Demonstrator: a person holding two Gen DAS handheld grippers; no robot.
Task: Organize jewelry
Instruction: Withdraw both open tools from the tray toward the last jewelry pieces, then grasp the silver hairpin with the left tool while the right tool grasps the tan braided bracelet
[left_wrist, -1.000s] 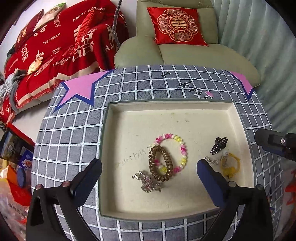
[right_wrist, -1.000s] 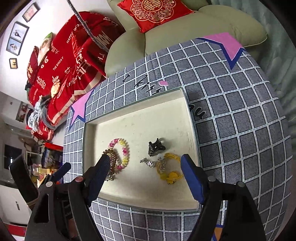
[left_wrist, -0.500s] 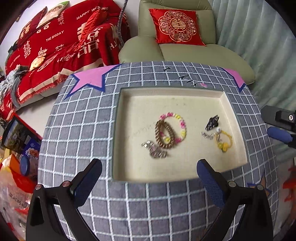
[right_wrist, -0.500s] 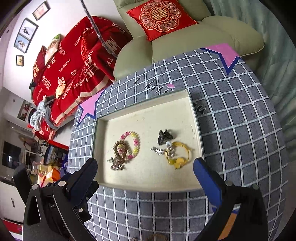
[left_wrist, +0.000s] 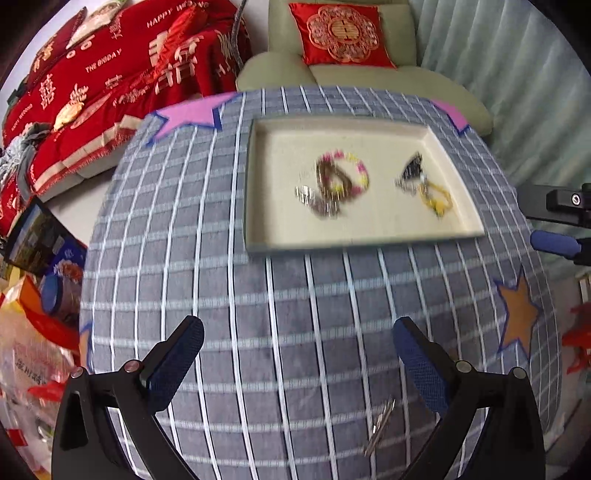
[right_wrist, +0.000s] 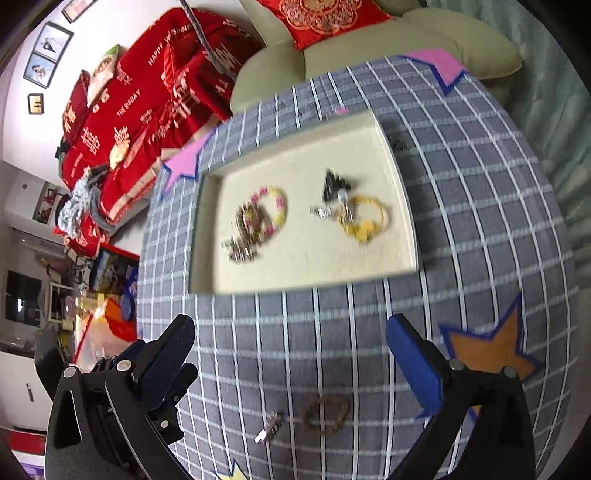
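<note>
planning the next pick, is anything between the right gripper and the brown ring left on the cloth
Nothing visible is. The brown ring lies on bare checked cloth just ahead of the open right gripper. A small silver clip sits beside the ring, apart from it, not in the path.

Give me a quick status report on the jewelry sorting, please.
Left gripper and right gripper open, empty. Tray holds several pieces; brown ring-shaped band and silver clip lie loose on checked cloth. Nothing blocking.

Left tongs (left_wrist: 297, 354) gaping, empty; right tongs (right_wrist: 290, 350) just spread wide, empty; both angled downward.
</note>
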